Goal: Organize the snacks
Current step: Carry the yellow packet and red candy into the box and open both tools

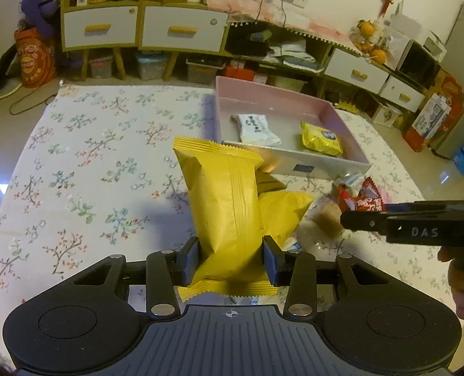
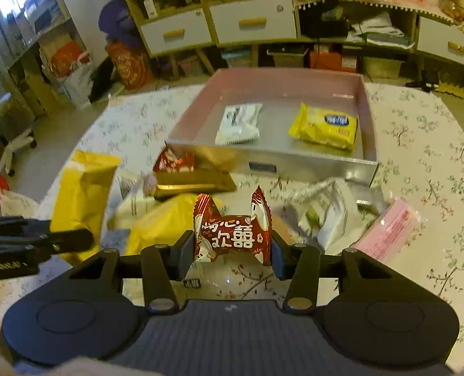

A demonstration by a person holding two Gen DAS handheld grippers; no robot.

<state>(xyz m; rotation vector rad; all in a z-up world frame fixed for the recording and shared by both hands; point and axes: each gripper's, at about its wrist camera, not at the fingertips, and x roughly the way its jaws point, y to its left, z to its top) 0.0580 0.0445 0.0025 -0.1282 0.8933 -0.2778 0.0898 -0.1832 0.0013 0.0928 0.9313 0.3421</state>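
Left tongs (image 1: 231,260) clamped a gold snack packet (image 1: 222,200); right tongs (image 2: 230,252) pinched a red candy packet (image 2: 232,228). Both hung above the tabletop (image 1: 84,163); pink tray (image 1: 341,116) ahead; release low inside, apart.

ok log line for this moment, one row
left gripper: shut on yellow packet | right gripper: shut on red packet | pink tray: two snacks inside
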